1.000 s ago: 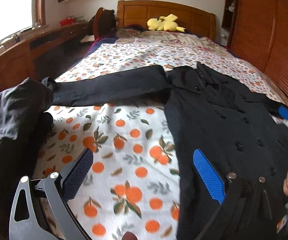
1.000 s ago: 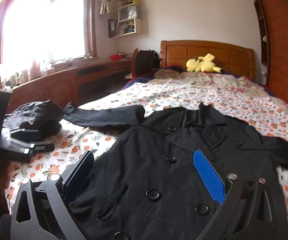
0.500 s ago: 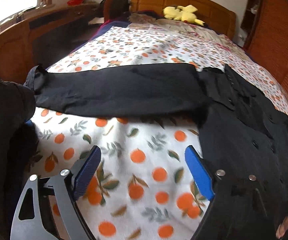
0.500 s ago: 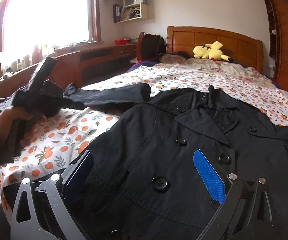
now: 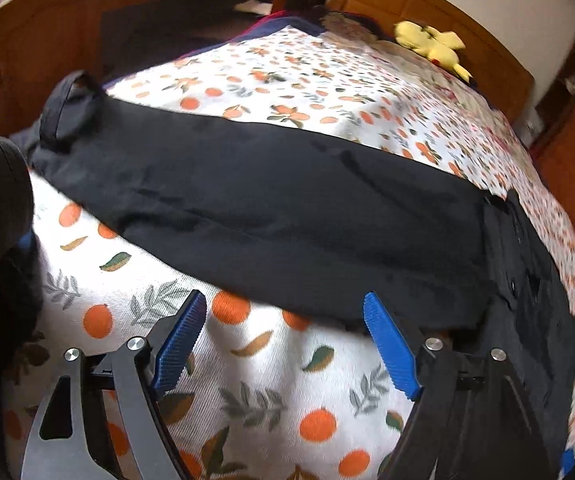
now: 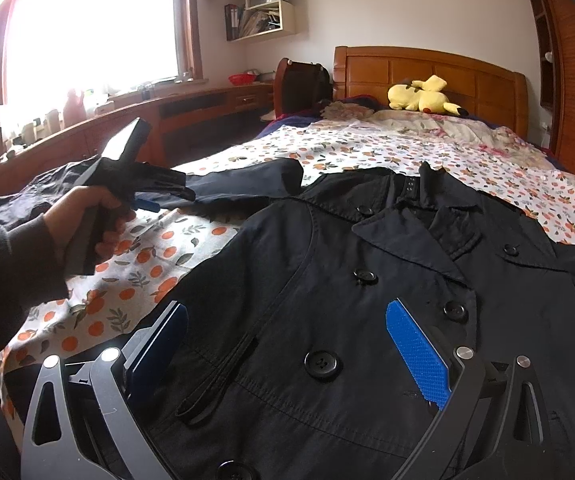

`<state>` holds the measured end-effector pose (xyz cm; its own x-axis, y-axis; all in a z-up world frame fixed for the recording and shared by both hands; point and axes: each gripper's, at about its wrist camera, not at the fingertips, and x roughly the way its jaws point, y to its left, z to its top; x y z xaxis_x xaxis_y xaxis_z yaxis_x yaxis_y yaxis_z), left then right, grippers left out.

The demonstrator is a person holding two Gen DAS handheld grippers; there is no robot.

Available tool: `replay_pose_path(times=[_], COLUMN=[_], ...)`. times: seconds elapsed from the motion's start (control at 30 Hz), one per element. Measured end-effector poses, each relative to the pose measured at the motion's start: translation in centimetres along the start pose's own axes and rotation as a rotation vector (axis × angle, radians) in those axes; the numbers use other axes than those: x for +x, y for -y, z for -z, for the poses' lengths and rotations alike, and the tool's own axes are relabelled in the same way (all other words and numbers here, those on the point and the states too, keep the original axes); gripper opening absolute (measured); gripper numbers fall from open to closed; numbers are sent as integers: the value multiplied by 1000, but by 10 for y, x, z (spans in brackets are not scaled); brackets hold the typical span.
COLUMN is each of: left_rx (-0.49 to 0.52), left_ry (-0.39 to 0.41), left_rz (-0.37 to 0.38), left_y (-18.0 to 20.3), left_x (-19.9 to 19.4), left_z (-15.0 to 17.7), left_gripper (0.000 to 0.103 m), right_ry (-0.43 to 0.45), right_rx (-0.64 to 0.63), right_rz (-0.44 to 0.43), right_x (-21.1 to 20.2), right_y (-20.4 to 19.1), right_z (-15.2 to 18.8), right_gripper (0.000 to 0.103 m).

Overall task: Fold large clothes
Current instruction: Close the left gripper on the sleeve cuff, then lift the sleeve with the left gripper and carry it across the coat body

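Across the middle of the left wrist view, the black coat's sleeve [image 5: 271,200] lies flat on the orange-print bedspread [image 5: 255,380]. Low in frame, the left gripper [image 5: 283,344] has just been closing, jaws apart over bare bedspread. The right gripper [image 6: 287,356] gapes above the black coat [image 6: 367,280], gripping nothing.

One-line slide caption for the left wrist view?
Open left gripper nears the outstretched sleeve of a black coat on an orange-print bedsheet.
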<state>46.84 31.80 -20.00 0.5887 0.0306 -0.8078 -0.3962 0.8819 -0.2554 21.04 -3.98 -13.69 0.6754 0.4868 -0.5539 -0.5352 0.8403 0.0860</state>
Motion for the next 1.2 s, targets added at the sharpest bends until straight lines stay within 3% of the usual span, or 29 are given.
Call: replay_pose_path(times=[0.1, 0.17, 0.27, 0.33, 0.4, 0.53, 0.73, 0.93, 1.17, 1.2], left_rx=[-23, -29, -30, -28, -4, 92, 250, 414, 513, 517], left_ry=[-10, -12, -15, -14, -4, 68, 150, 181, 177, 168], left_rz=[11, 5, -26, -51, -87, -111, -34, 49, 72, 79], left_y=[-2, -2, 1, 5, 13, 49, 124, 198, 223, 222], left_x=[5, 9, 16, 16, 12, -18, -70, -109, -124, -125], left_z=[-3, -6, -13, -17, -21, -25, -15, 21, 59, 63], left_gripper=[82, 74, 45, 14, 3, 1, 1, 1, 7, 14], right_ry=[4, 5, 7, 9, 11, 27, 61, 82, 76, 77], right_rx=[-7, -8, -4, -5, -5, -5, 1, 8, 26, 30], right_rz=[2, 2, 0, 3, 6, 15, 26, 48, 62, 63], right_x=[-1, -2, -2, -3, -5, -12, -33, -51, -57, -58], right_y=[-2, -2, 0, -1, -2, 0, 5, 20, 38, 40], right_z=[1, 1, 1, 0, -1, -4, -12, -17, -19, -20], right_gripper=[96, 96, 96, 97, 97, 96, 96, 97, 97, 97])
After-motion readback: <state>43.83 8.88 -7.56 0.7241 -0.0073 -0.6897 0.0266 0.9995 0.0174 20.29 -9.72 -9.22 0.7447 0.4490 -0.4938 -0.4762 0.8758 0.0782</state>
